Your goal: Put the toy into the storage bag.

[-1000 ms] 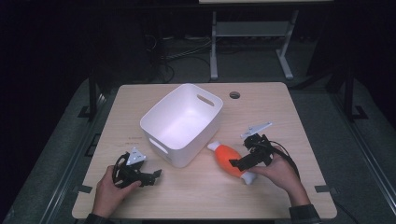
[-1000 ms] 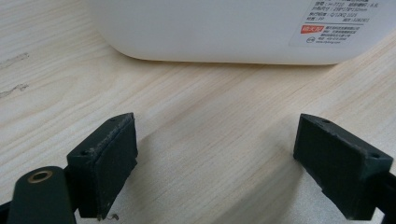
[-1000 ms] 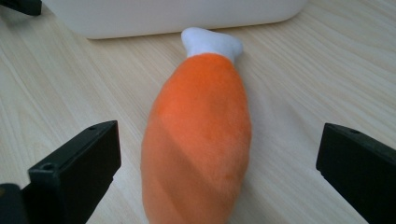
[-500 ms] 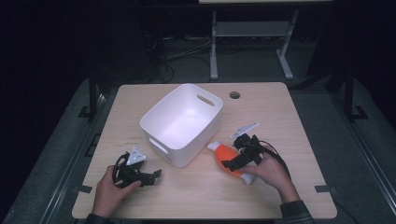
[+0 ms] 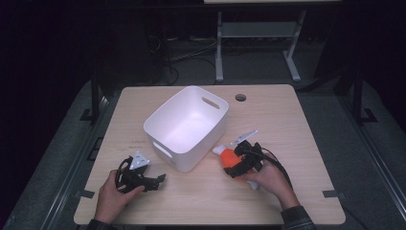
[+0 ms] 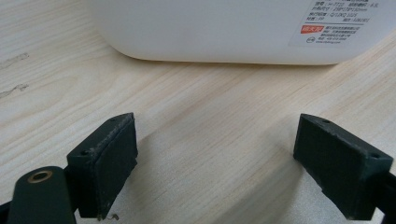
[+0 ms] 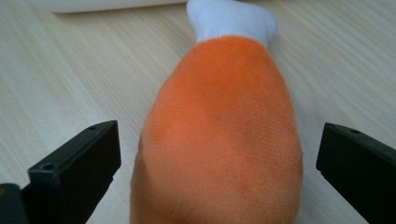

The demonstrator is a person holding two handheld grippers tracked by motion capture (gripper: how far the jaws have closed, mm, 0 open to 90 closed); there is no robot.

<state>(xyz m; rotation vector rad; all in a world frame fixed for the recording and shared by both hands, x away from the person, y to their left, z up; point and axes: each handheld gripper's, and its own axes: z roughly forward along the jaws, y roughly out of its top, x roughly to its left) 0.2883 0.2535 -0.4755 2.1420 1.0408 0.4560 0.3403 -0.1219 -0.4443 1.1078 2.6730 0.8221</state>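
Observation:
An orange plush drumstick (image 7: 224, 135) with a white end (image 5: 219, 150) lies on the wooden table just right of a white plastic bin (image 5: 186, 127). My right gripper (image 7: 219, 168) is open, its jaws on either side of the orange body without touching it; in the high view the right gripper (image 5: 235, 165) sits over the toy. My left gripper (image 6: 224, 163) is open with bare wood between its jaws, facing the bin's labelled wall (image 6: 233, 32). From above, the left gripper (image 5: 155, 179) rests near the bin's front left corner.
The bin is empty, with handle cut-outs in its walls. A cable hole (image 5: 241, 97) is set into the table near its far edge. A metal stand (image 5: 253, 43) is on the floor beyond the table.
My right gripper has moved left along the table onto the plush drumstick, so the toy now lies between its jaws. The left gripper has stayed put.

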